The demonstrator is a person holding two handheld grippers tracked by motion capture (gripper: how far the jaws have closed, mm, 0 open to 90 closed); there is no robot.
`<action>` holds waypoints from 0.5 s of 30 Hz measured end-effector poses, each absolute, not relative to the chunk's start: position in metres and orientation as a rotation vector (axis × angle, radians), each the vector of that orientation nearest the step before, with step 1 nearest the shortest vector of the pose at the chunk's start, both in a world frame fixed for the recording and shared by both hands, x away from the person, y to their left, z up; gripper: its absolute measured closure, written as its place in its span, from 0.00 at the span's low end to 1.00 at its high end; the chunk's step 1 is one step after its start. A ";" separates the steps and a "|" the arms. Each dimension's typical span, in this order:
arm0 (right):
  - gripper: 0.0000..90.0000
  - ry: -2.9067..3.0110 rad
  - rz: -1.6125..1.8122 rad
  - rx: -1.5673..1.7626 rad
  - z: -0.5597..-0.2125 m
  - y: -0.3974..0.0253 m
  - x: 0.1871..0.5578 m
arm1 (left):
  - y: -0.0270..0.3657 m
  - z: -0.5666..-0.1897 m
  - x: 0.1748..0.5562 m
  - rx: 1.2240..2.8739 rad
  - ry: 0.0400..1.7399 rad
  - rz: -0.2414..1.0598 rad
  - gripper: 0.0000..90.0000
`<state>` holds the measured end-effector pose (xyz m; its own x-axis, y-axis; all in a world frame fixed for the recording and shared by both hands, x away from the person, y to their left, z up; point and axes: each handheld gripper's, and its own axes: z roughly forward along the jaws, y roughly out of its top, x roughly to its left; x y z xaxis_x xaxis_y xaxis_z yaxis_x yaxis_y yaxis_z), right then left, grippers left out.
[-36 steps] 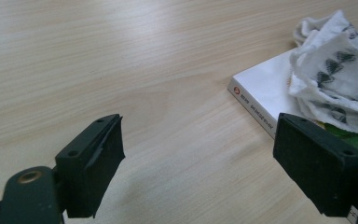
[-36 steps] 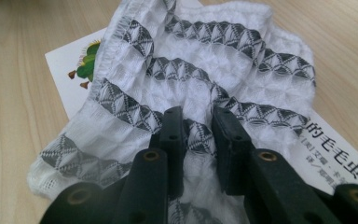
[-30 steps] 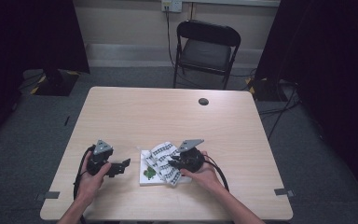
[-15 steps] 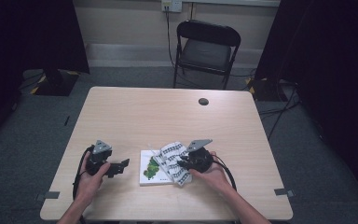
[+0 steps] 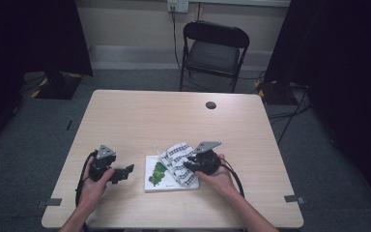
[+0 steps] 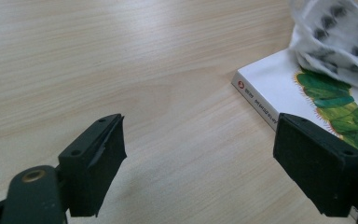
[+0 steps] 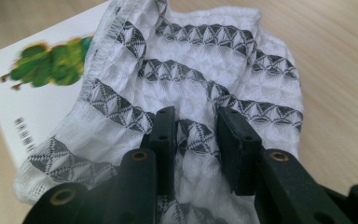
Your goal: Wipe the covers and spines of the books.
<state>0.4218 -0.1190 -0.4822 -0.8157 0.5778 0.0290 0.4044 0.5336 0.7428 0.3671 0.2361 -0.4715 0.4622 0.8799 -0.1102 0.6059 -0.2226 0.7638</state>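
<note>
My right gripper now has its jaws pinched on a fold of the white waffle-weave cloth with black patterned stripes. A second ago the cloth lay flatter and more to the left over the white picture book with the green caterpillar cover; now it is bunched and drawn toward my right hand, and more of the green picture is uncovered. In the right gripper view the two black jaws stand close together with a ridge of cloth caught between them, and the book peeks out at the upper left.

I judge that the pull is working: the cloth is coming off the cover, though its lower edge lies on the book's right side in the high view.

My left gripper has not moved; it rests low on the light wooden table just left of the book, jaws wide apart and holding nothing. In the left gripper view the book's corner sits between the jaws' line of sight, the cloth above it. If the book slides with the cloth, I would pin it from that side.
</note>
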 end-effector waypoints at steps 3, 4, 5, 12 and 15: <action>0.74 2.535 1.152 0.848 -0.483 -0.119 0.426 | 0.237 -0.471 0.367 1.939 1.243 0.450 0.18; 0.72 2.528 1.151 0.845 -0.483 -0.118 0.428 | 0.237 -0.471 0.367 1.942 1.240 0.449 0.18; 0.70 2.520 1.157 0.857 -0.484 -0.117 0.430 | 0.237 -0.471 0.367 1.941 1.237 0.453 0.18; 0.71 2.514 1.169 0.868 -0.485 -0.110 0.436 | 0.235 -0.469 0.366 1.946 1.222 0.458 0.18; 0.73 2.529 1.196 0.848 -0.485 -0.106 0.437 | 0.236 -0.469 0.367 1.954 1.215 0.453 0.18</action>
<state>0.4372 -0.1063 -0.4853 -0.8100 0.5846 0.0469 0.4071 0.5028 0.7626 0.3669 0.2355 -0.4687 0.4803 0.8718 -0.0969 0.5955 -0.2429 0.7658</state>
